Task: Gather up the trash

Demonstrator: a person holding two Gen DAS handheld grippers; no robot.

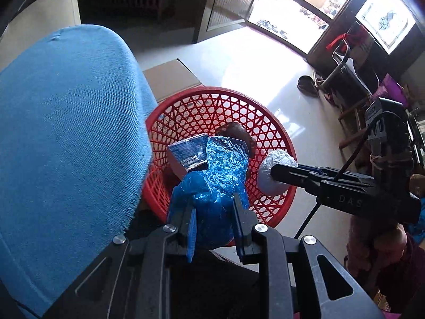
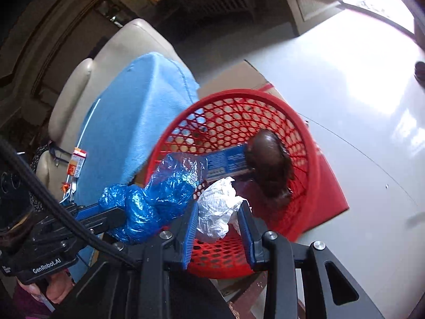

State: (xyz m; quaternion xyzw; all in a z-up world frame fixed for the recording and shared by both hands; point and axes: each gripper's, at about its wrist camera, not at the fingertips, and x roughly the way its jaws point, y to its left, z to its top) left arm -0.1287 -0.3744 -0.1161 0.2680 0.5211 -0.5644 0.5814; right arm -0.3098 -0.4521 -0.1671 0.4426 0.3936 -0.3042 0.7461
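Observation:
A red mesh basket point(image 1: 268, 122) stands on the floor; it also shows in the right wrist view point(image 2: 310, 159). Inside lie a blue printed carton point(image 1: 190, 152) and a dark brown crumpled wrapper point(image 2: 268, 164). My left gripper point(image 1: 213, 212) is shut on a crumpled blue plastic bag point(image 1: 223, 170) and holds it over the basket's near rim; the bag also shows in the right wrist view point(image 2: 151, 207). My right gripper point(image 2: 219, 220) is shut on a crumpled white plastic wad point(image 2: 216, 210) above the basket's near side; the wad also shows in the left wrist view point(image 1: 268, 172).
A blue cloth-covered cushion point(image 1: 66, 133) rises close on the left of the basket. A cardboard box point(image 1: 172, 77) lies behind the basket. A beige sofa point(image 2: 111, 53) stands beyond the cushion. Glossy white floor point(image 1: 252, 61) stretches toward glass doors; a chair and shoes stand at far right.

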